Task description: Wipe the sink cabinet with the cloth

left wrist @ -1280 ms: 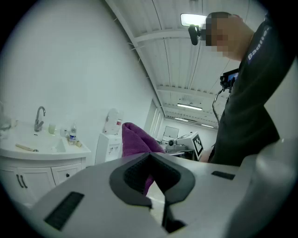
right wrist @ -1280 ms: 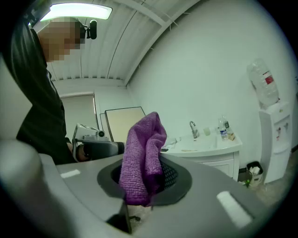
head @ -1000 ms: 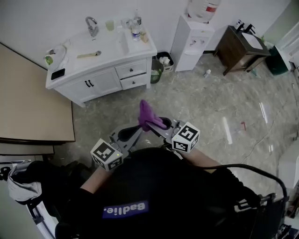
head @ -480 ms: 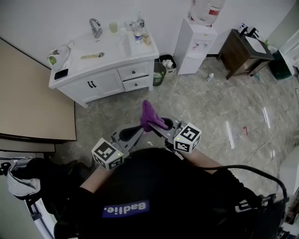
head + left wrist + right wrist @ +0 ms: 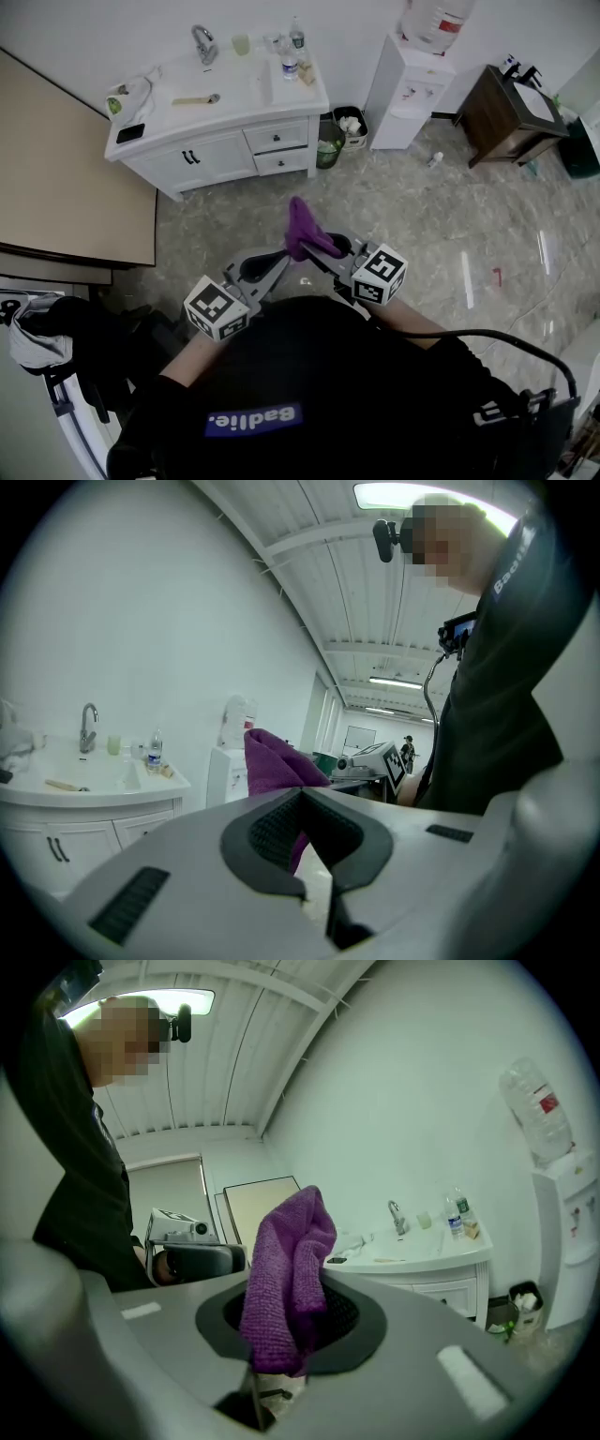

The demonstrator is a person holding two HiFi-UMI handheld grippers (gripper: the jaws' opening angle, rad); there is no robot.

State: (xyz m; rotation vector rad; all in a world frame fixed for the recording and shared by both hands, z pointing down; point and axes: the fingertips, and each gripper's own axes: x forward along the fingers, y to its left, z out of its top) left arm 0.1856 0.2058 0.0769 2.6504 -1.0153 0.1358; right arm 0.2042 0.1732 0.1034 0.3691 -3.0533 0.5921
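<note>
A purple cloth (image 5: pixel 302 230) stands bunched up between the jaws of my right gripper (image 5: pixel 320 251), which is shut on it; the same cloth (image 5: pixel 287 1274) fills the middle of the right gripper view. My left gripper (image 5: pixel 265 269) is held just left of it, shut with nothing between its jaws, and the cloth (image 5: pixel 274 764) shows beyond them. The white sink cabinet (image 5: pixel 220 122) stands against the far wall, well ahead of both grippers, with a tap (image 5: pixel 203 42), bottles and small items on its top.
A white water dispenser (image 5: pixel 410 80) stands right of the cabinet, with a bin (image 5: pixel 349 127) between them. A dark wooden stand (image 5: pixel 503 117) is at far right. A beige board (image 5: pixel 70 178) leans at left. The marble floor (image 5: pixel 422 225) lies between me and the cabinet.
The whole view has shifted: the cabinet and dispenser sit slightly further right and higher in the head view. Both grippers keep the same pose, cloth still gripped.
</note>
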